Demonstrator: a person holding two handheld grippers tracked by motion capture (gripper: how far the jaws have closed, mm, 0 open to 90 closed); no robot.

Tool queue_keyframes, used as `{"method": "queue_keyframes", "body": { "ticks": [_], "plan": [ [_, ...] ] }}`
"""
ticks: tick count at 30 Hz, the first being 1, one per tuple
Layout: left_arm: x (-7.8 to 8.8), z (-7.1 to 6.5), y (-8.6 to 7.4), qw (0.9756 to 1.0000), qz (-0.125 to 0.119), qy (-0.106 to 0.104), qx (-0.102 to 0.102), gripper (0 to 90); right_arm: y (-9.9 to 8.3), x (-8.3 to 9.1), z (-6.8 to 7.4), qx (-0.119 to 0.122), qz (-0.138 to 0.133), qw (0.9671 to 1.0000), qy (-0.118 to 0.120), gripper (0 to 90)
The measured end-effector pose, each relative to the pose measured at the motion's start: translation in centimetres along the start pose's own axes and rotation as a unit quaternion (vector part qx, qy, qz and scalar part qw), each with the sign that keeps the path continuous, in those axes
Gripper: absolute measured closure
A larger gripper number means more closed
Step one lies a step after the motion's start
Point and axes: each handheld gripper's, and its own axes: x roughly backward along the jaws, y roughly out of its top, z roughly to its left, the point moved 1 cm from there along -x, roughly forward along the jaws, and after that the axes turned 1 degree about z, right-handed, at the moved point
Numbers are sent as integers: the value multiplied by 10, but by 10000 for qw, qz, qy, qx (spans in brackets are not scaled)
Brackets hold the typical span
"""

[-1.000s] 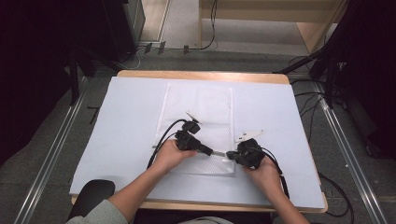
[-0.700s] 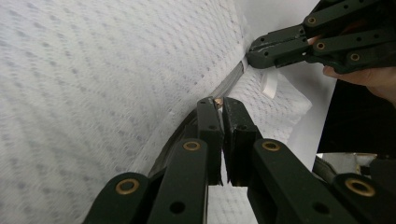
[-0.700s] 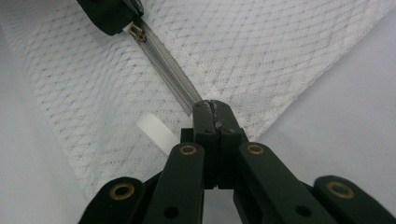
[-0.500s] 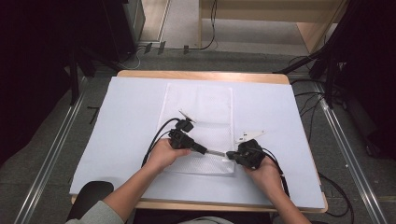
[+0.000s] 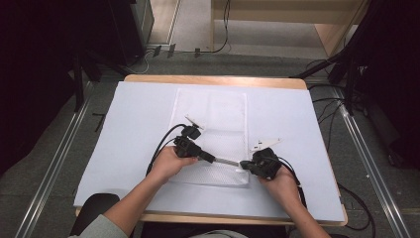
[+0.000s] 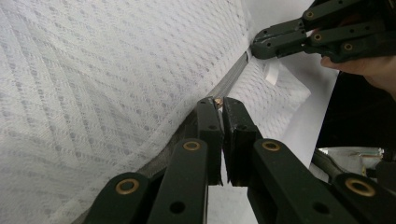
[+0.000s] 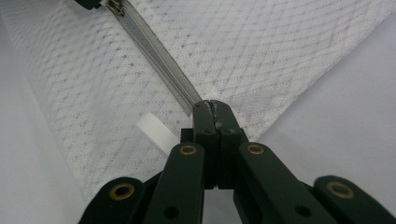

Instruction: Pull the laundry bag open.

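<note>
A white mesh zip bag (image 5: 210,134) is lying flat on the white-covered counter (image 5: 124,124), running from the middle of the high view down to lower centre, with its zipper (image 7: 159,58) along the near edge. In the high view both claws are working at that near edge, facing each other along the zipper line.

The left claw (image 6: 219,103) is sitting nearly closed, its jaws pinching a small metallic piece at the zipper, which looks like the slider pull (image 6: 217,101); it is gripping there, I judge, so the slider can be drawn along the track. In the left claw's view the right claw (image 6: 261,44) is appearing at upper right, nipping the far end of the same grey tape.

The right claw (image 7: 211,106) is clamped fully together on the zipper's end and the mesh beside it, at centre frame. A ribbed white tab (image 7: 156,133) is sticking out just left of its jaws. This grip is probably serving as an anchor, keeping the tape taut and the limp bag from bunching while the other hand is pulling
</note>
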Motion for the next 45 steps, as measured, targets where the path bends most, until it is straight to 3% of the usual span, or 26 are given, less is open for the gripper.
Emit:
{"method": "queue_keyframes", "body": {
  "ticks": [8, 20, 28, 45],
  "plan": [
    [12, 3, -3, 9999, -99, -19, 45, 882, 0, 0, 0, 28, 2, 10000, 1, 900],
    [16, 9, -7, 9997, -144, -40, 172, 882, 0, 0, 0, 31, 5, 10000, -10, 900],
    [33, 20, -17, 9987, -329, -79, 382, 882, 0, 0, 0, 21, 1, 10000, -10, 900],
    [59, 35, -32, 9977, -452, -62, 509, 881, 1, 0, -1, 27, 1, 10000, 23, 900]
  ]
}}
